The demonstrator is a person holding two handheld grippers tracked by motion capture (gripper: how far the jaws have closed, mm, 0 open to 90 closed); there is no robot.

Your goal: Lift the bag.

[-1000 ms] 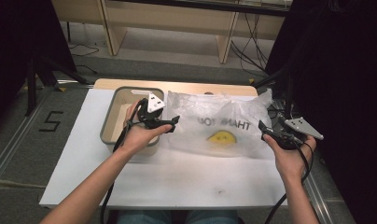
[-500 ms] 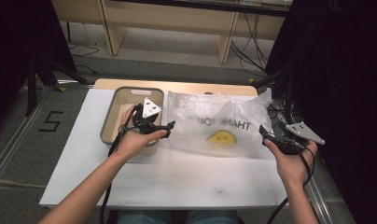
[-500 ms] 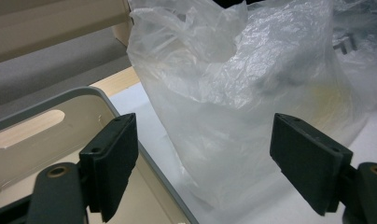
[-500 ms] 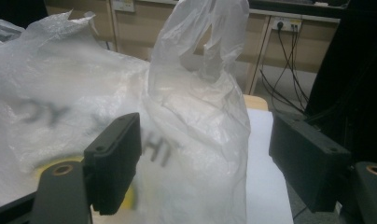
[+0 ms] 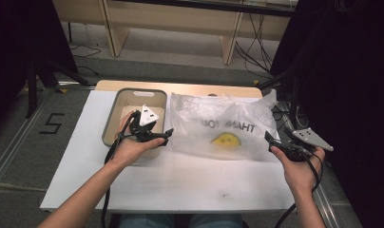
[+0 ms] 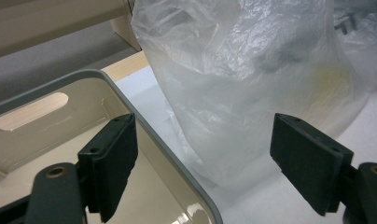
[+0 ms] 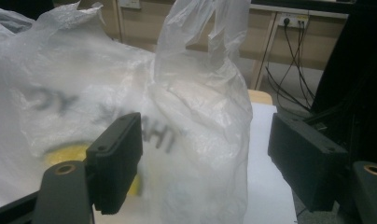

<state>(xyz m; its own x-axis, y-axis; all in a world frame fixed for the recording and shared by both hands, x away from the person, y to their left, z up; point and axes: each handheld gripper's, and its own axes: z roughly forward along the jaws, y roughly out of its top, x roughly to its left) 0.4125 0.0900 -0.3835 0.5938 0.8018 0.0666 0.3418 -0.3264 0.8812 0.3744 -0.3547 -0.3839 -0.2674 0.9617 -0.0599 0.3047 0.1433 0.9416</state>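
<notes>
High view: plastic bag lies flat toward table's far right, just beside grey bin. Left gripper near bag's left edge; right gripper at its right edge.

Left gripper view: jaws spread wide, empty, straddling bin rim; bag ahead.

Right gripper view: jaws spread, bag between, ungripped.

Judgement: approach step; next, close on bag edges.

The plastic bag hides its contents, and its printed lettering and yellow mark are blurred.

We look down and forward from above the table, while both gripper cameras sit close, sharing the plastic bag.
</notes>
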